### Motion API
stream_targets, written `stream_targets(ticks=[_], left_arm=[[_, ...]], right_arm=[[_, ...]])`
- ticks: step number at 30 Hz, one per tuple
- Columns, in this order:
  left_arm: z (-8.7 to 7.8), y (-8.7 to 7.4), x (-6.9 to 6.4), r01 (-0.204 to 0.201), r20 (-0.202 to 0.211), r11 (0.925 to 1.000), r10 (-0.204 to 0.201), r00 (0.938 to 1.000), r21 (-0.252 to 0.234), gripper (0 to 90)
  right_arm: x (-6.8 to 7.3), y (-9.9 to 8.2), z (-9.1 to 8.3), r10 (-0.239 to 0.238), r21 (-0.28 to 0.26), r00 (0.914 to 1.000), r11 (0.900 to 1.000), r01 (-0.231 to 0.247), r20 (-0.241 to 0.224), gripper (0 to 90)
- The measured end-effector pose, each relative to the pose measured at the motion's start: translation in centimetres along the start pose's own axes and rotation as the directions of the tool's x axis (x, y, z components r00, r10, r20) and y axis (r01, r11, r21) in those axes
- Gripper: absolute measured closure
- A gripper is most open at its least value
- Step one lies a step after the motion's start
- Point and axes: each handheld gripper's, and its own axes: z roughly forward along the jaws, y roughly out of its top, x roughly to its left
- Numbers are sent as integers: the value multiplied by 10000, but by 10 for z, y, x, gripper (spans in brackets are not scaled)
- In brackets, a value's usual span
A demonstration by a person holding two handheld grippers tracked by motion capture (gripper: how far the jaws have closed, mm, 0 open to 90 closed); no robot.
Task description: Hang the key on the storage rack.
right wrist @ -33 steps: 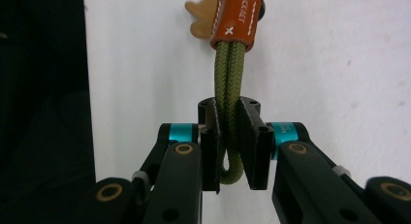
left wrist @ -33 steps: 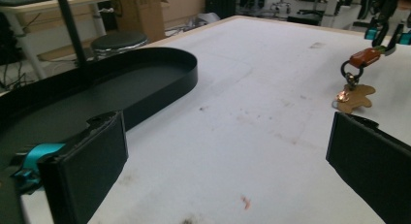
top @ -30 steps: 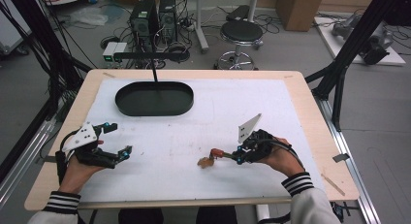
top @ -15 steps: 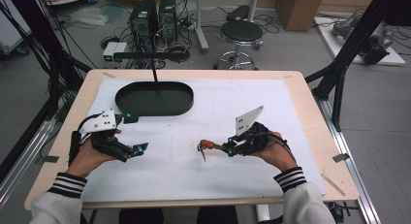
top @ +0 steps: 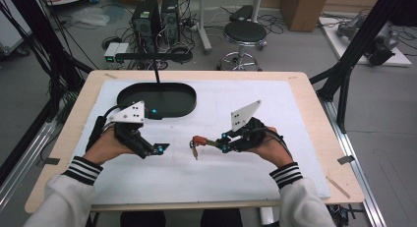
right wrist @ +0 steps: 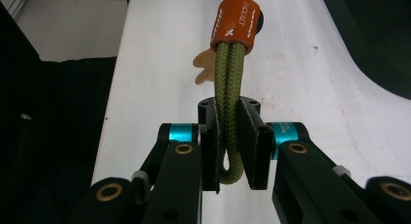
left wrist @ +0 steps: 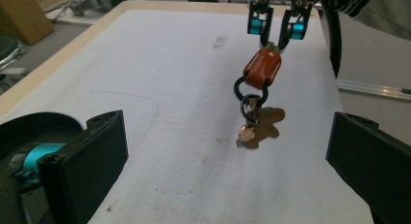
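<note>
The right gripper (right wrist: 231, 141) is clenched on the keychain (left wrist: 259, 105), its two black pads pressed from either side against the doubled olive cord (right wrist: 228, 88), whose looped end pokes out just below the pads; in the high view this gripper (top: 222, 142) points toward the left one, with the keychain (top: 196, 144) hanging off its tip above the white mat (top: 295, 119). The left gripper (left wrist: 228, 156) is released, its jaws standing wide apart with nothing between them and touching nothing; in the high view it (top: 160, 148) sits near the keychain but apart from it, tips aimed at it.

The keychain, from largest part to smallest: the olive braided cord, folded double; an orange leather sleeve (right wrist: 236, 21) with white stitching wrapped around the cord beyond the pads; a black ring (left wrist: 249, 88) under the sleeve; a flat copper-coloured tag (left wrist: 264, 129) dangling lowest, tilted, clear of the mat as far as the left gripper view shows; small metal bits between ring and tag are too small to tell.

A black oval tray (top: 182, 105) lies on the mat beyond the left gripper's fingers, well apart from the keychain; its inside looks bare, dark.
</note>
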Motion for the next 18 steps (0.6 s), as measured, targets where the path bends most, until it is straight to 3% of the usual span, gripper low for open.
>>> stream_targets(ticks=[5,18], left_arm=[[17,12,-1,-425,465,9975,400,9981,556,17],[56,30,-6,-815,1356,9892,647,9886,1221,30]], right_arm=[[1,6,2,-137,-39,9999,9999,137,-11,801],[3,8,3,-214,58,9997,9998,215,-66,801]])
